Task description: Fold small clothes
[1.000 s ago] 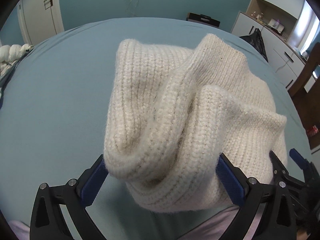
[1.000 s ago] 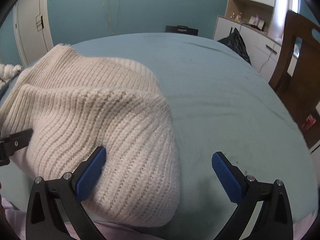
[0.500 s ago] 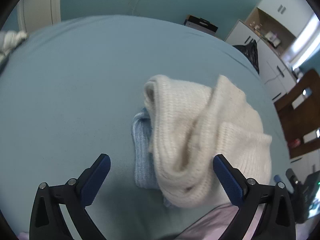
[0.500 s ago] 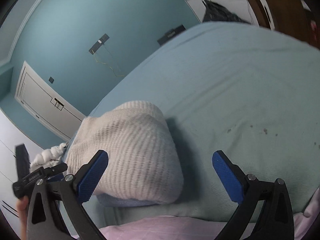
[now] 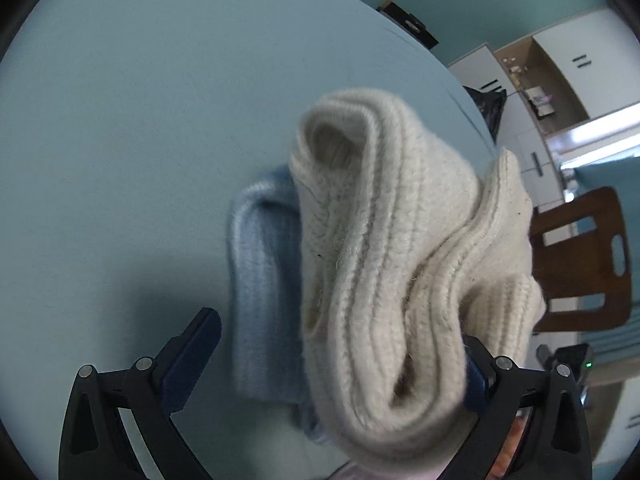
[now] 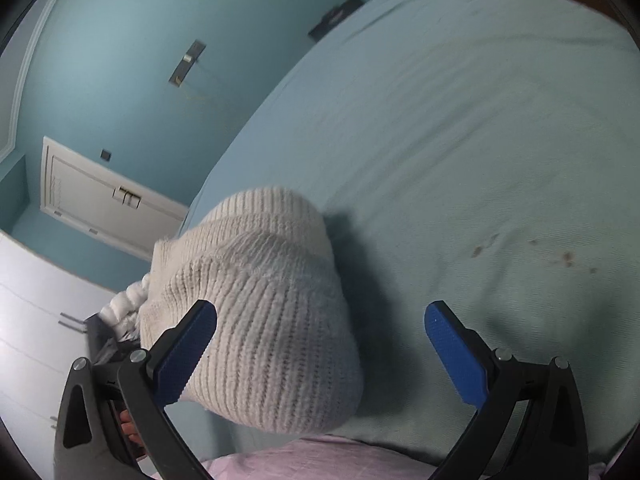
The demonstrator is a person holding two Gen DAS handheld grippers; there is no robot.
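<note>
A folded cream knit garment (image 5: 384,280) lies on top of a folded light blue knit piece (image 5: 264,288) on the teal bed sheet (image 5: 120,140). My left gripper (image 5: 336,364) is open, its jaws wide apart around the near end of the stack; the cream knit hides most of the right finger. In the right wrist view the cream garment (image 6: 264,312) bulges beside the left finger of my right gripper (image 6: 320,344), which is open and empty over the sheet (image 6: 480,140).
A wooden chair (image 5: 580,260) and white cabinets (image 5: 532,92) stand to the right of the bed. A pink cloth (image 6: 320,460) lies at the near edge. A white door (image 6: 100,196) is in the teal wall.
Both grippers have pulled back and tilted. The cream garment has come to rest on the blue piece, which was hidden one second ago. The left gripper has since moved in closer.
</note>
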